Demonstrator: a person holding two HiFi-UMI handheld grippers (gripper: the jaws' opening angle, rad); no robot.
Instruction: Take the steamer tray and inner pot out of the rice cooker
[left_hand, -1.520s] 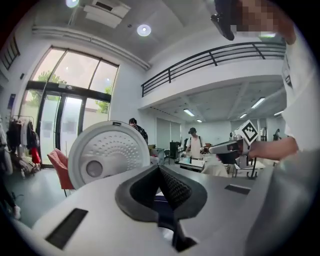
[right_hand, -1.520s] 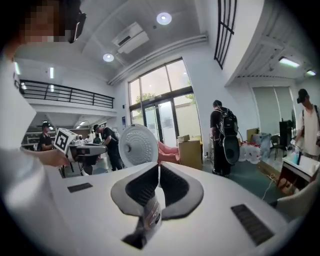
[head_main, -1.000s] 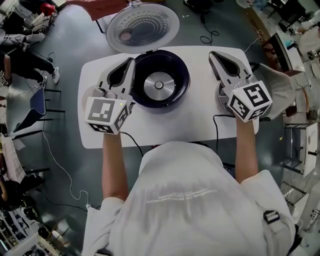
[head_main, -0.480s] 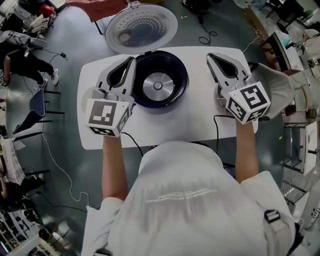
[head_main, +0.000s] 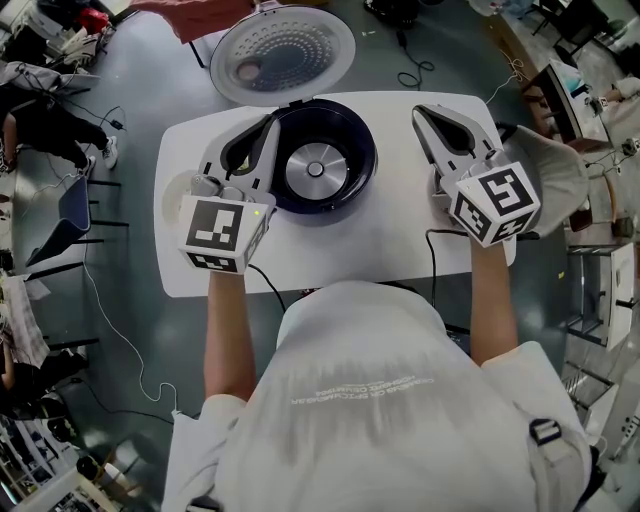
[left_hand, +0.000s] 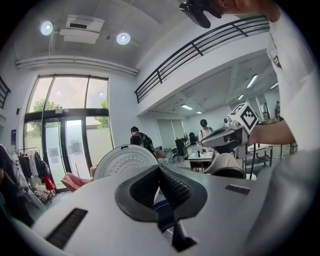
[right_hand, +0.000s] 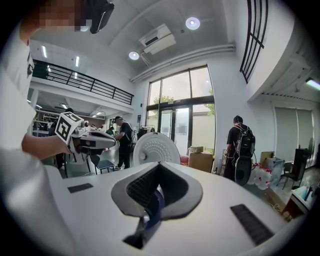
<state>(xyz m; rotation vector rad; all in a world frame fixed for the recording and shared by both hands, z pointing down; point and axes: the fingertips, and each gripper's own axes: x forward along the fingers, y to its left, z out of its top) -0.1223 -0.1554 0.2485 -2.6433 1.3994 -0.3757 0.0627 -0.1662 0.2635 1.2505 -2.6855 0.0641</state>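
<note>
The dark blue rice cooker (head_main: 318, 150) stands open on the white table (head_main: 380, 250). Its silver heating plate (head_main: 316, 170) shows at the bottom, and no pot or tray is inside. The perforated lid (head_main: 285, 52) is tipped back behind it. My left gripper (head_main: 270, 125) is shut and empty, its tip over the cooker's left rim. My right gripper (head_main: 420, 112) is also shut and empty, right of the cooker and apart from it. A pale round object (head_main: 174, 190) lies partly hidden under the left gripper. A dark round vessel (left_hand: 231, 172) sits under the right gripper, mostly hidden.
A black cable (head_main: 432, 250) runs over the table's front right part. The table is small, and its edges are close to both grippers. Chairs, cables and clutter lie on the floor around, with people standing (right_hand: 239, 145) further back in the hall.
My left gripper has edged slightly right, toward the cooker, and rolled a little. The right gripper has stayed still.
</note>
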